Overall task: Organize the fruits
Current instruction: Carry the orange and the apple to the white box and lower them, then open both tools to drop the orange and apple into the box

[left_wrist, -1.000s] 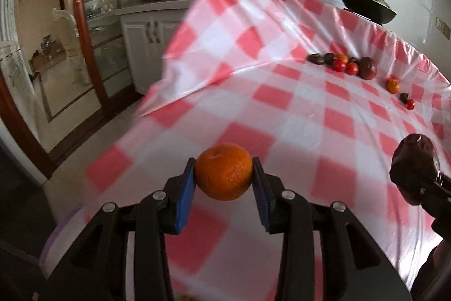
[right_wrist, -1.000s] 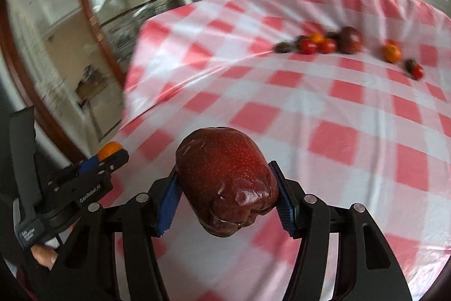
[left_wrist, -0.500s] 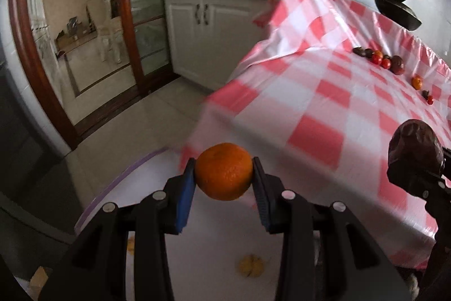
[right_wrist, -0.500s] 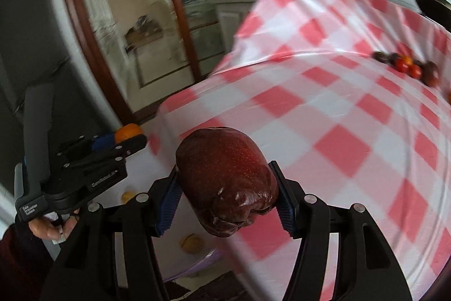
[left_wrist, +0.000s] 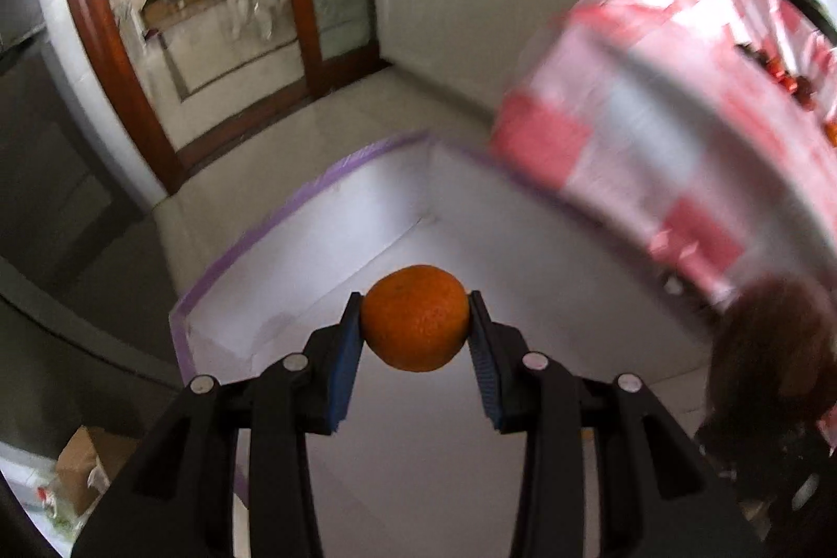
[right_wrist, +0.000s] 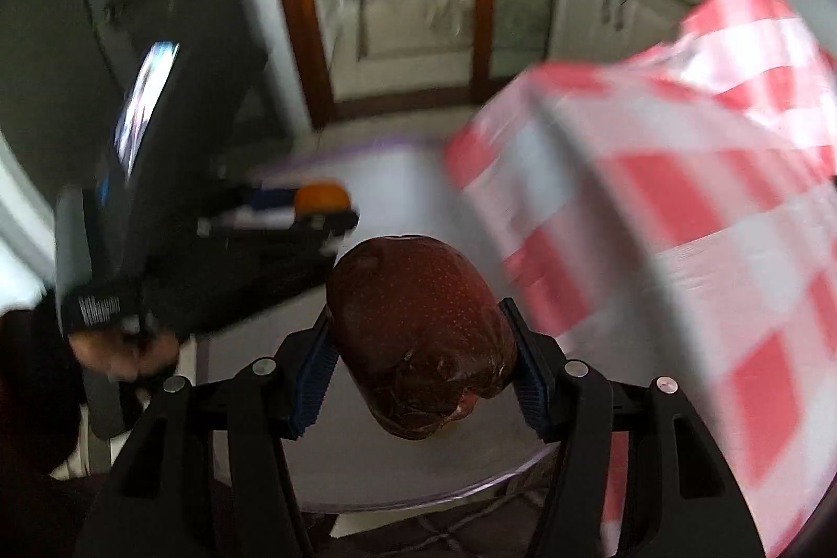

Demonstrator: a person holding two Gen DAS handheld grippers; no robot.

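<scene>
my left gripper (left_wrist: pixel 416 338) has its fingers pinching an orange (left_wrist: pixel 415 317) above a white bin (left_wrist: pixel 314 213) with a purple rim, beside the bench (left_wrist: pixel 680 129). my right gripper (right_wrist: pixel 418 349) has its fingers clamped on a dark red apple (right_wrist: pixel 418 333) just beside it. neither is dropped in yet, i judge, and several small fruits (left_wrist: pixel 784 79) wait far back on the checked cloth.

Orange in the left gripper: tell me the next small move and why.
Probably lower the left gripper further into the white bin before opening. The orange is clamped between the blue pads above the bin's floor, so releasing lower should keep it from bouncing.
</scene>
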